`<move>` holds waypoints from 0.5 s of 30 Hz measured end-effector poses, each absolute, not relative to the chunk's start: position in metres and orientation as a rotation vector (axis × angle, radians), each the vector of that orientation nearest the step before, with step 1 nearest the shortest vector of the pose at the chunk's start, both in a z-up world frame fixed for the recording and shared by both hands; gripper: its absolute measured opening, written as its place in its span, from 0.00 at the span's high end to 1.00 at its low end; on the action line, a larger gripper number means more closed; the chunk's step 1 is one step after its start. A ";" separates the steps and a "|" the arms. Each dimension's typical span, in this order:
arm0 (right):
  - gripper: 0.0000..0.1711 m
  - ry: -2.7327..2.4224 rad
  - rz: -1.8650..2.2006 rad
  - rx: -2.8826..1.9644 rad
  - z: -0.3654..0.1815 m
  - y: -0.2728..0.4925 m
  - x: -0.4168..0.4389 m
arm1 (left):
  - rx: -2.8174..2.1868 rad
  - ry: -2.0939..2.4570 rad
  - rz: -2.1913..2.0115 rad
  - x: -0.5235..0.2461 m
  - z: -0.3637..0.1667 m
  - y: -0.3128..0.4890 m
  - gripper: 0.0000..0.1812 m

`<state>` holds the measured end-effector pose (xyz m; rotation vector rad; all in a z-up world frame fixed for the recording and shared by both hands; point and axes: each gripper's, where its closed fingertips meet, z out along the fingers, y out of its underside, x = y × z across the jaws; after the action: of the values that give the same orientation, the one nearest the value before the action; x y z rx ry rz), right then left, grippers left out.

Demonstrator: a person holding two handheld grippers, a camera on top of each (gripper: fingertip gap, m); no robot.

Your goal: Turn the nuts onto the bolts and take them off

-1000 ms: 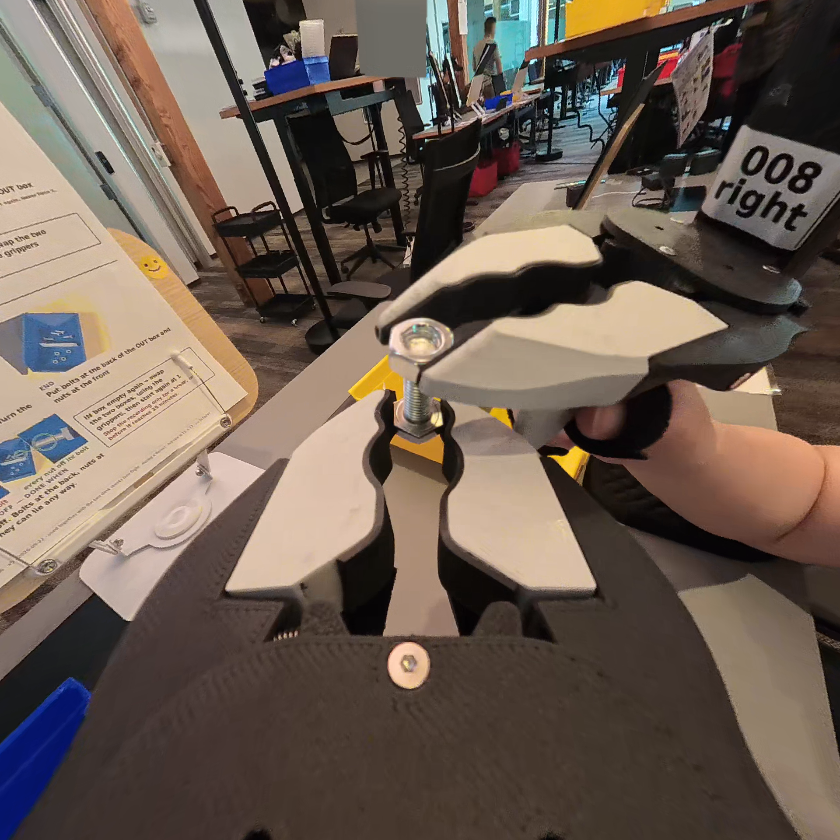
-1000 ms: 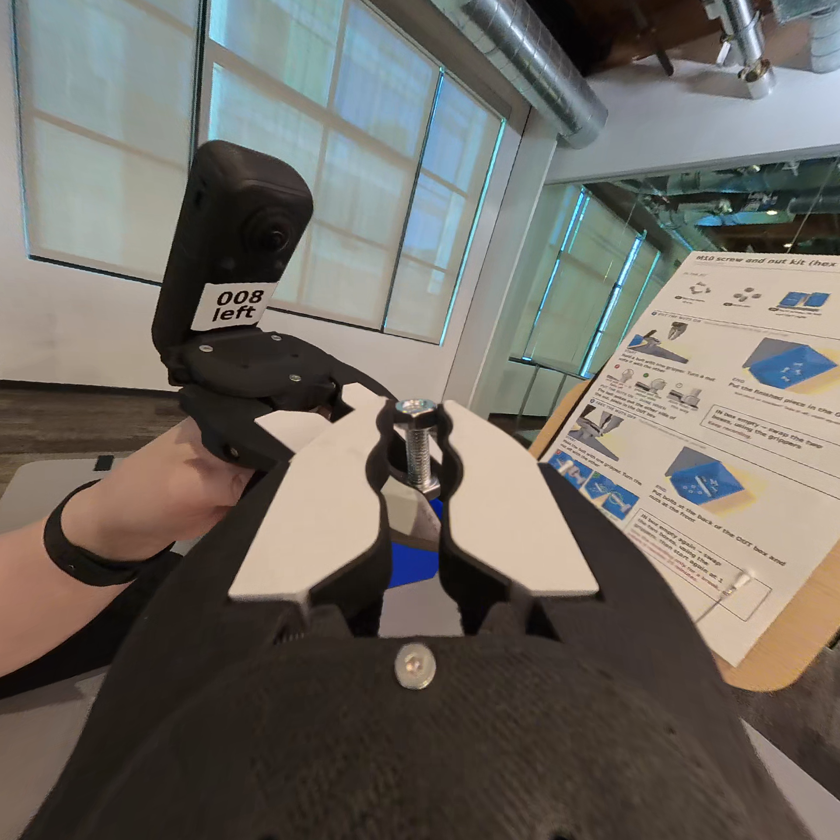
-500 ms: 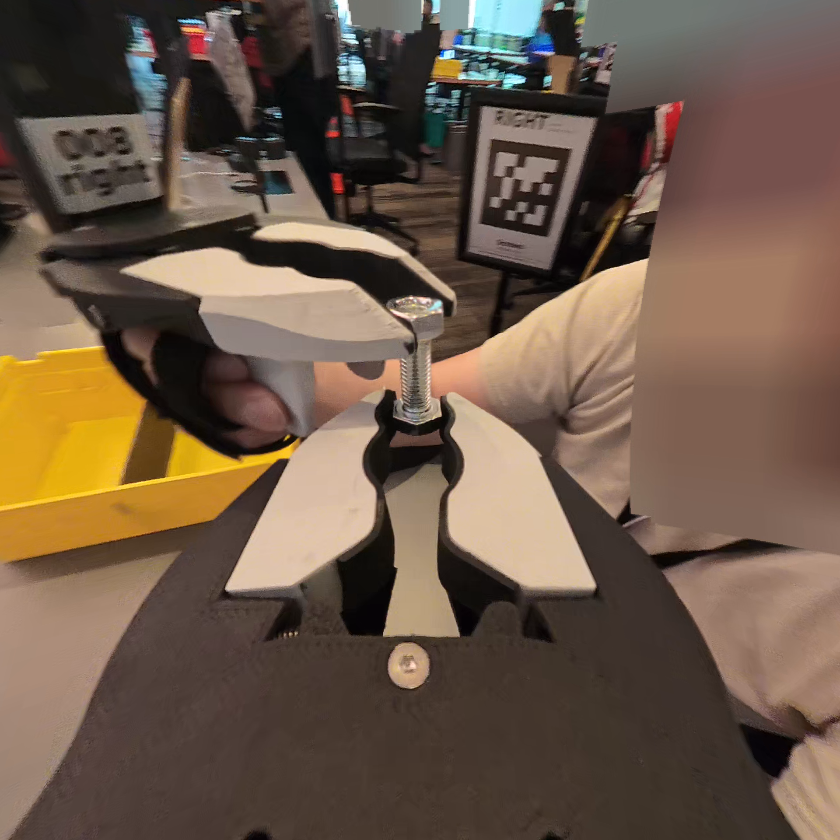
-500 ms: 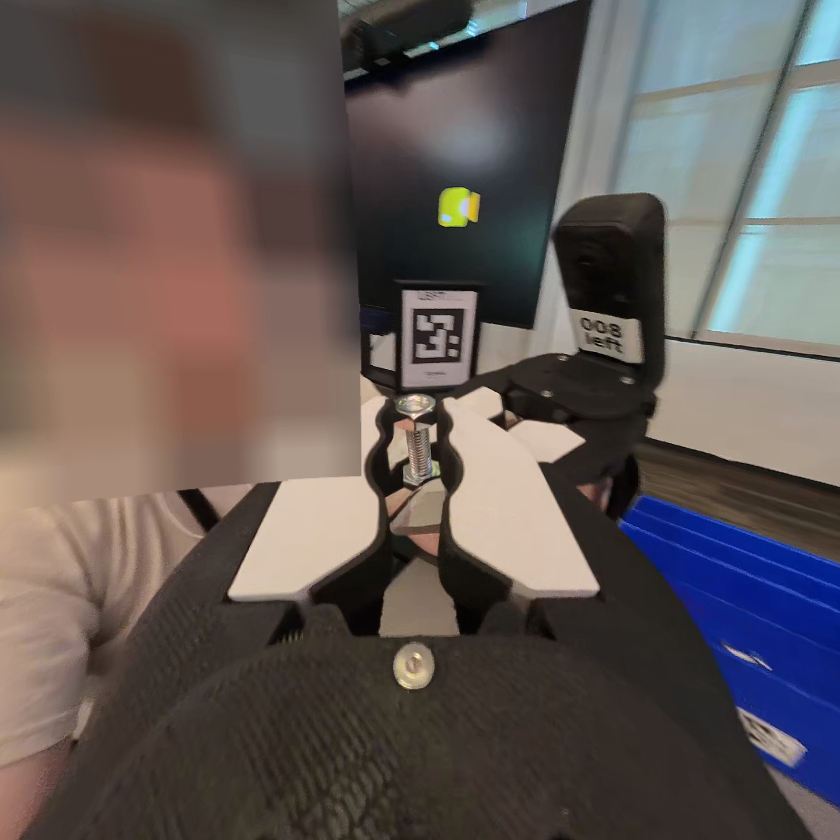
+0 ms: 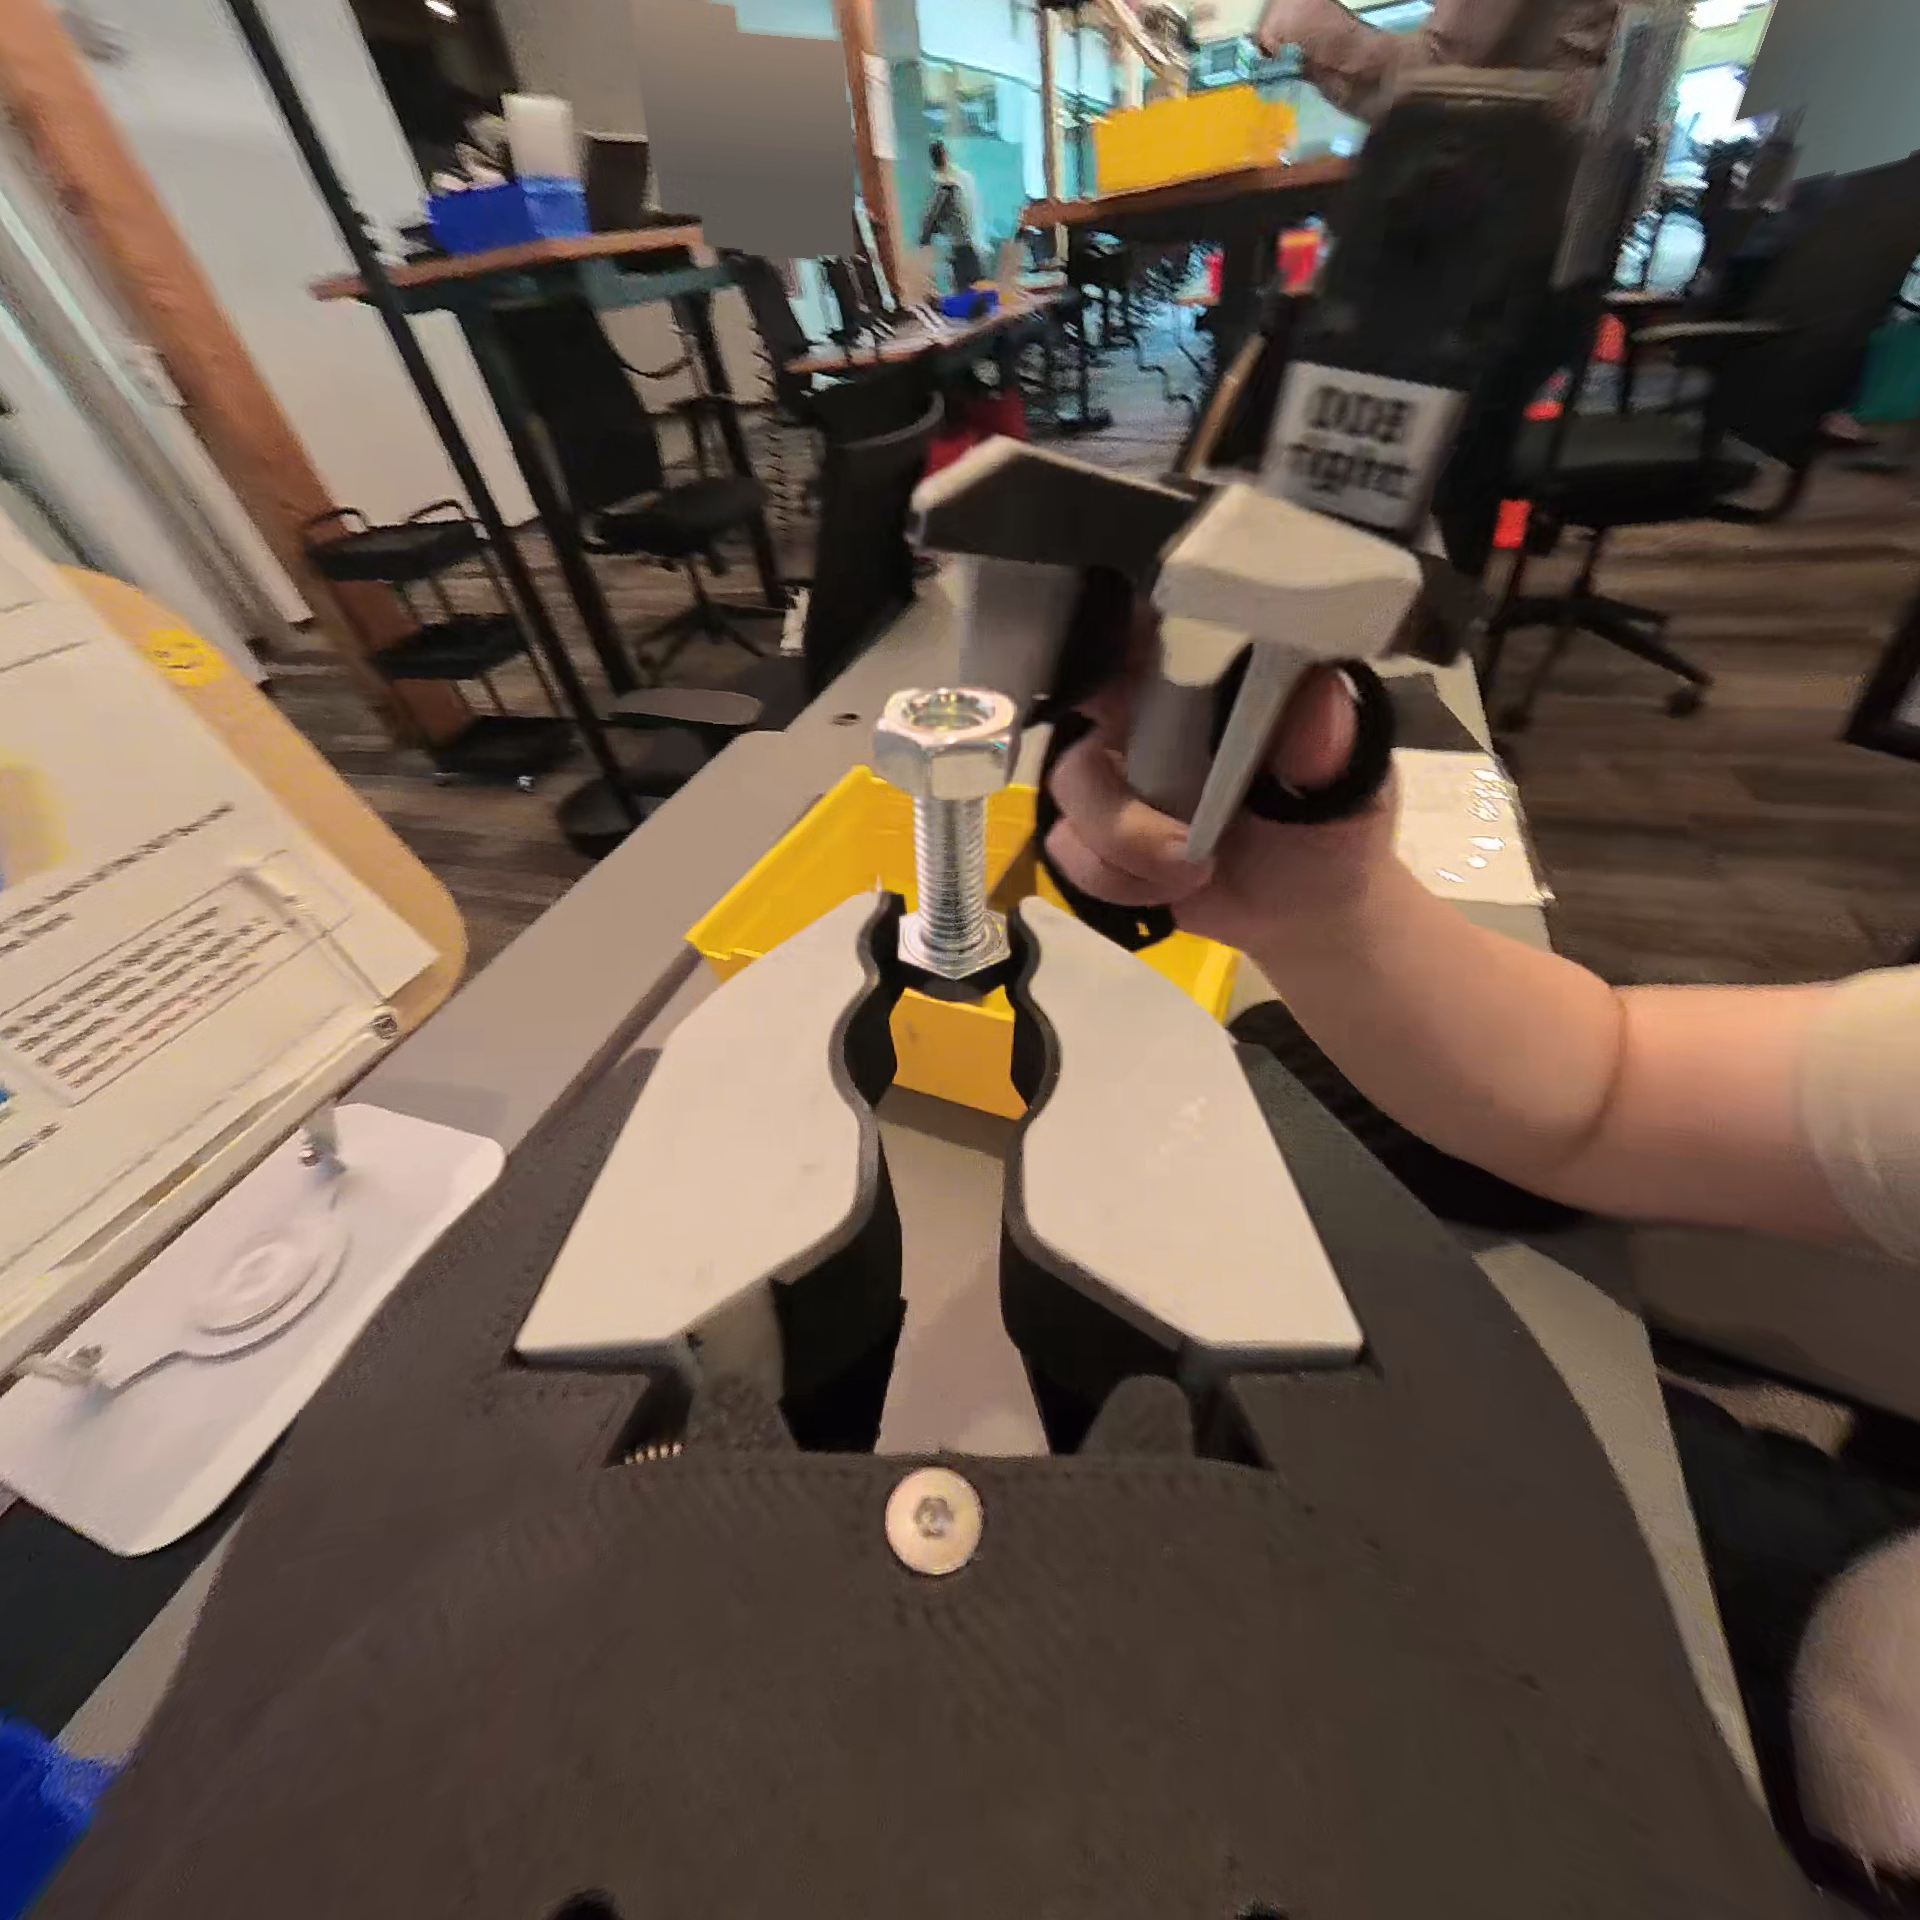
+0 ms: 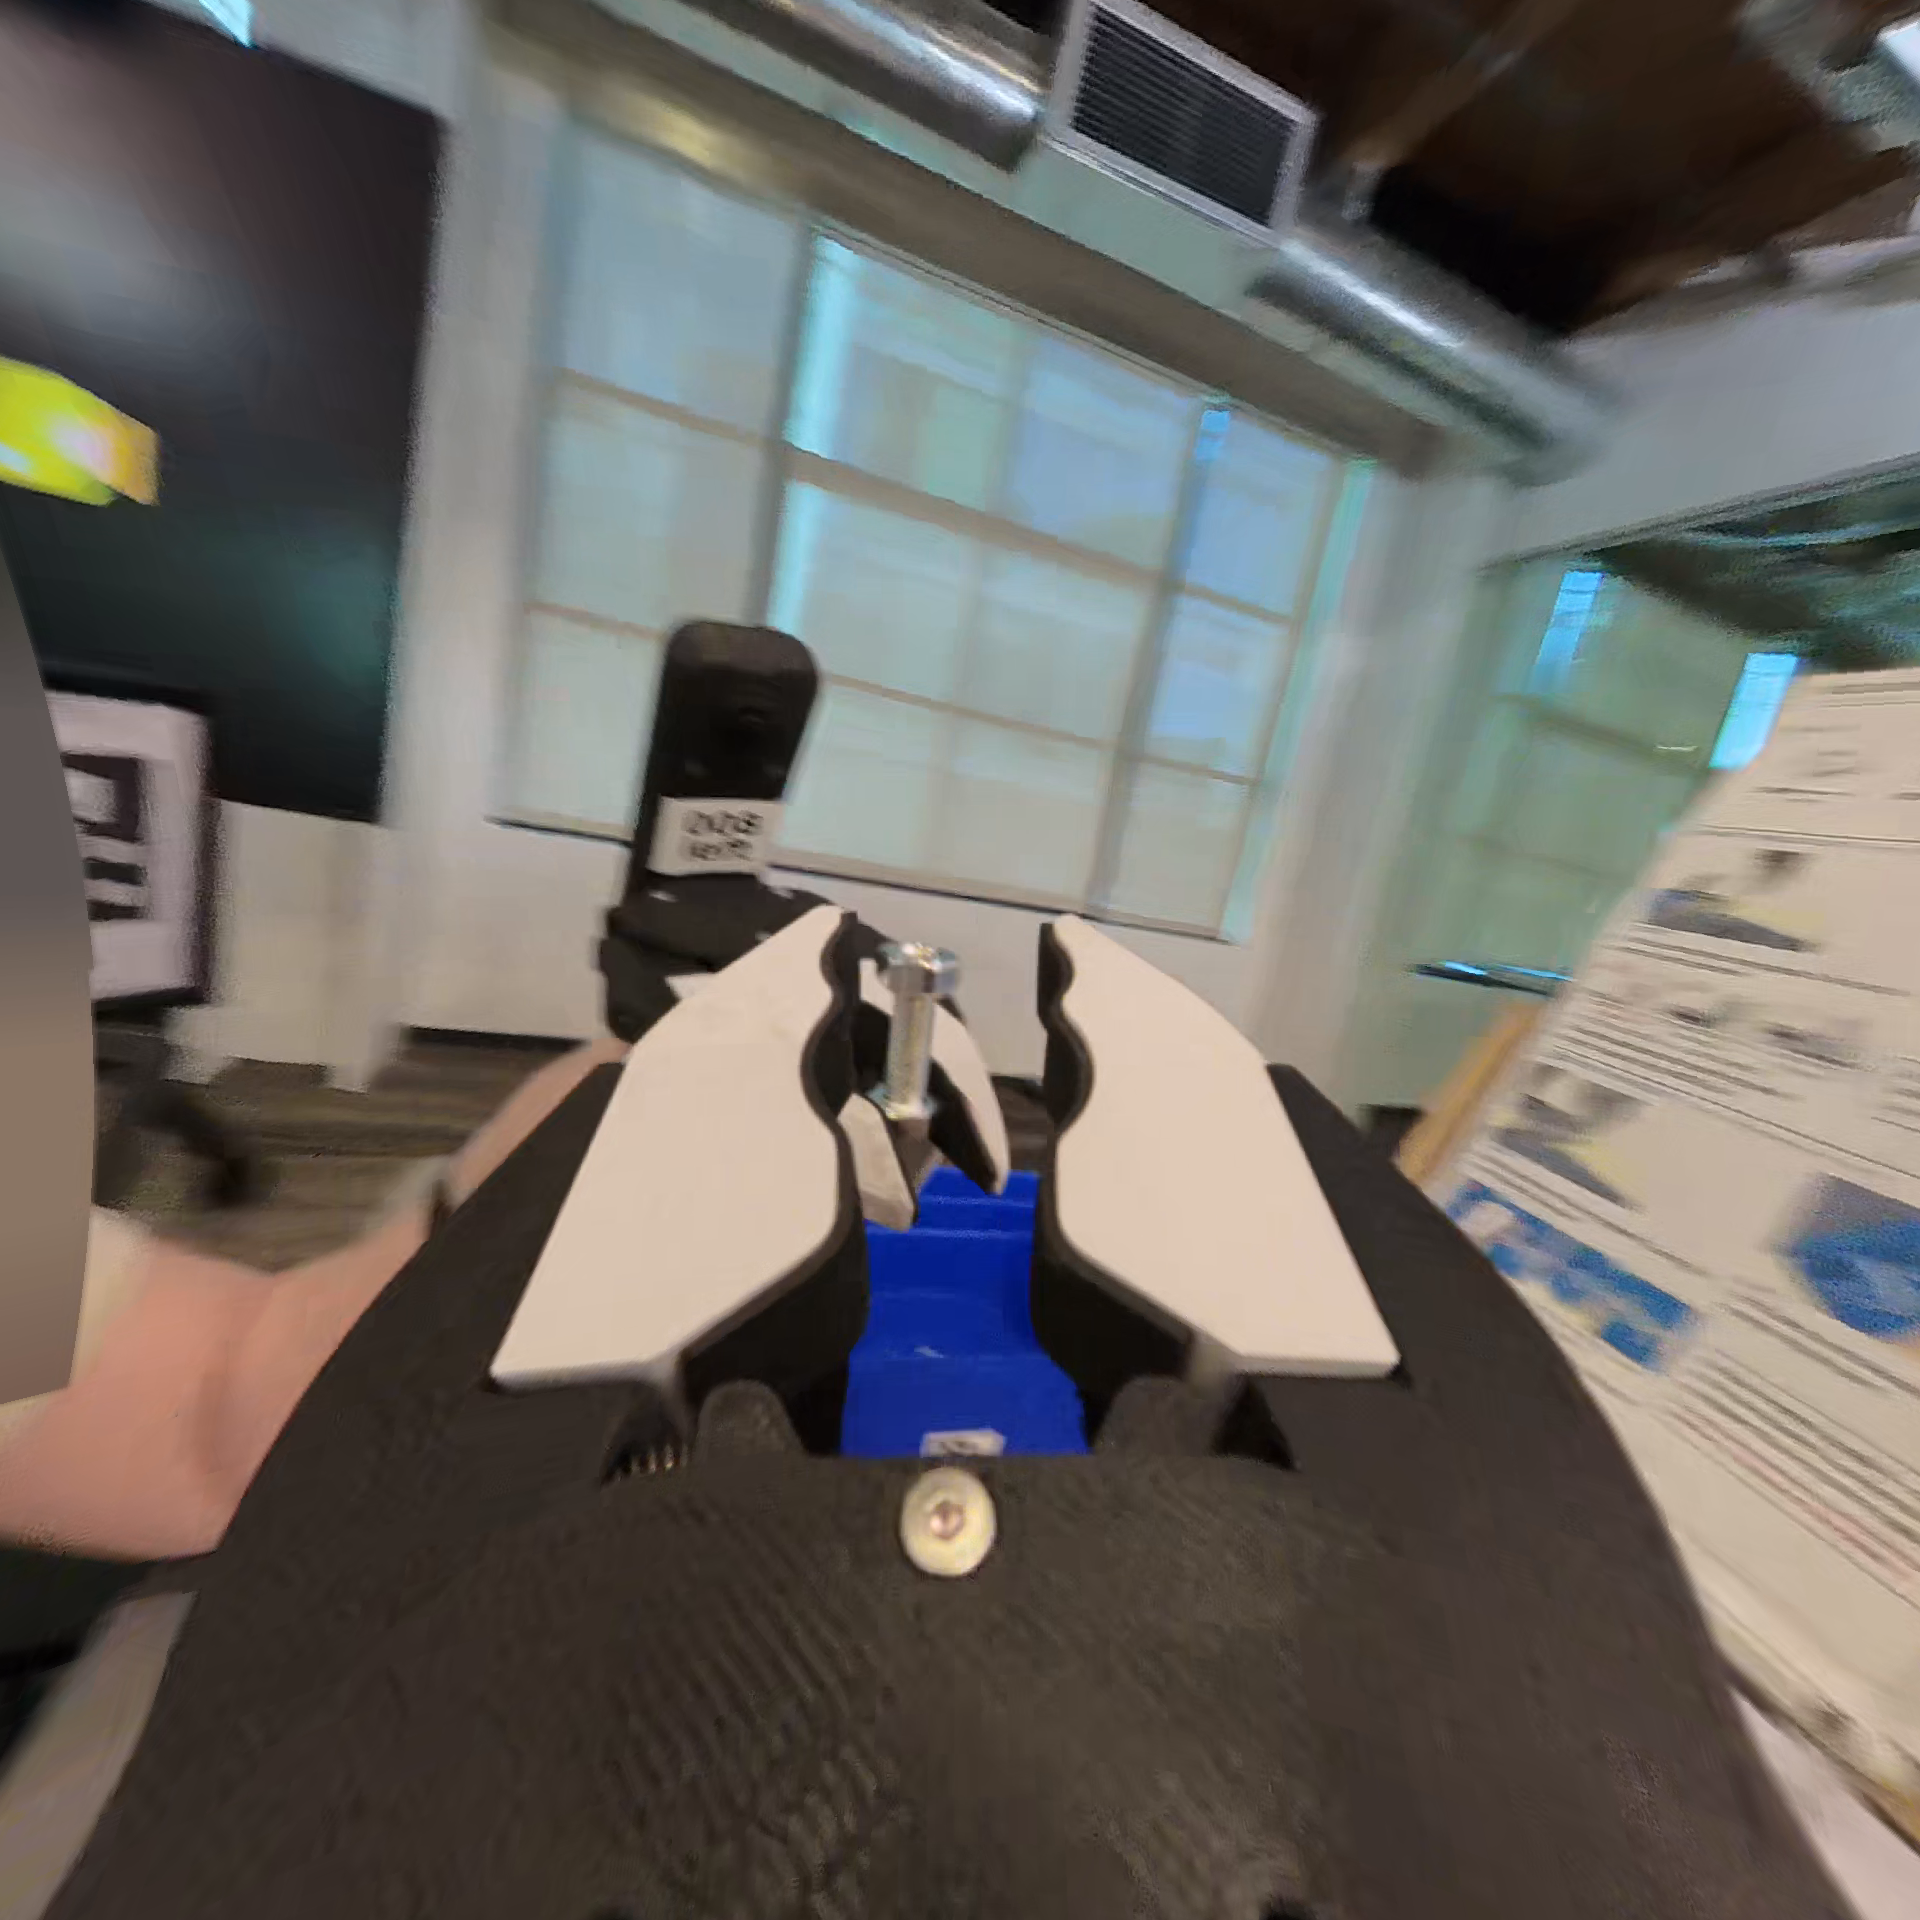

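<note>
Left wrist view: left gripper [image 5: 951, 961] pinches the nut [image 5: 952, 945], bolt [image 5: 947, 821] upright, head up; right gripper [image 5: 1164, 540] is held beyond, angled. Right wrist view: right gripper [image 6: 940, 966] fingers spread wide, clear of the bolt [image 6: 912, 1023], over a blue bin [image 6: 951, 1309].

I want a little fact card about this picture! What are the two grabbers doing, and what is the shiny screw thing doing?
left gripper: shut on the lower hex piece of the bolt
bolt: upright, threads bare between its two hex pieces
top hex piece: free, nothing gripping it
right gripper: open, fingers either side of the bolt, not touching
yellow bin: on the table behind the bolt
blue bin: below the right gripper
instruction sheet: standing at the left
</note>
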<state>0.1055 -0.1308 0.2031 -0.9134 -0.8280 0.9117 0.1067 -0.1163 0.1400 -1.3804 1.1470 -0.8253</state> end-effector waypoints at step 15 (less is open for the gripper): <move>0.89 -0.874 0.807 -1.070 0.182 -0.127 0.077 | -1.382 1.151 -0.717 0.112 0.135 -0.116 0.90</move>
<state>0.0772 -0.1272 0.1823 -1.0700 -0.8738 0.8074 0.1119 -0.1158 0.1352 -1.3825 1.1511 -0.7166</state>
